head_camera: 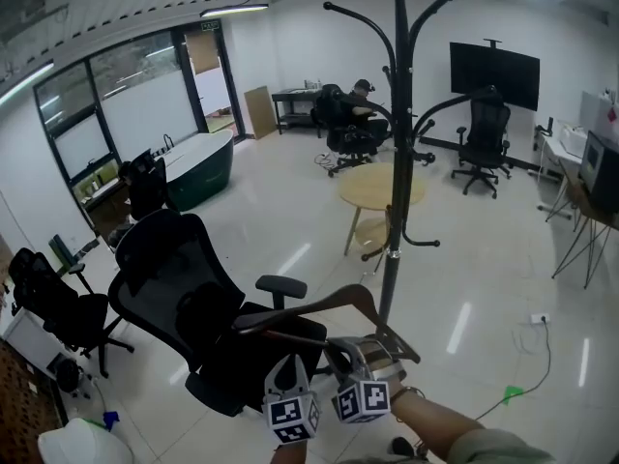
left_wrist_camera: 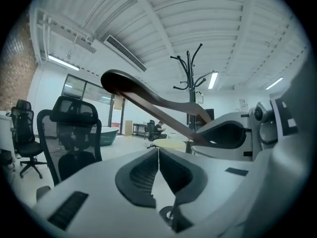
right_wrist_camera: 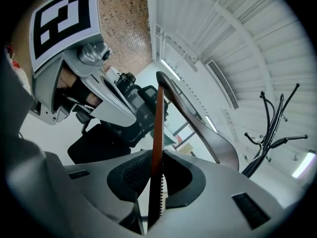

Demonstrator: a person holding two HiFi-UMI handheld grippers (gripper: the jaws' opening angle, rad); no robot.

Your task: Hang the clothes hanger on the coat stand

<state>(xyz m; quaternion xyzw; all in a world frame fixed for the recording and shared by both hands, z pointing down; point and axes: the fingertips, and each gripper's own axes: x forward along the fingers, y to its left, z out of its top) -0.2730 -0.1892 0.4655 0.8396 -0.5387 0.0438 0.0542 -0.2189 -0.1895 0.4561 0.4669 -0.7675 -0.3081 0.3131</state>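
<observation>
A brown wooden clothes hanger (head_camera: pixel 324 309) is held up low in the head view, just left of the black coat stand (head_camera: pixel 397 162). My right gripper (head_camera: pixel 366 358) is shut on the hanger's lower bar. In the right gripper view that bar (right_wrist_camera: pixel 156 133) runs upright between the pads of the right gripper (right_wrist_camera: pixel 156 177), and the coat stand (right_wrist_camera: pixel 277 125) rises at the right. My left gripper (head_camera: pixel 292 367) sits beside it on the left. In the left gripper view the left gripper (left_wrist_camera: pixel 158 155) has its pads together with nothing between them. The hanger (left_wrist_camera: pixel 148 100) crosses above them there.
A black office chair (head_camera: pixel 179 293) stands close at the left, under the hanger. A round wooden table (head_camera: pixel 382 189) is behind the stand. A person sits at a desk (head_camera: pixel 353 104) at the back. A dark tub (head_camera: pixel 198 167) and a cable (head_camera: pixel 527 375) lie on the white floor.
</observation>
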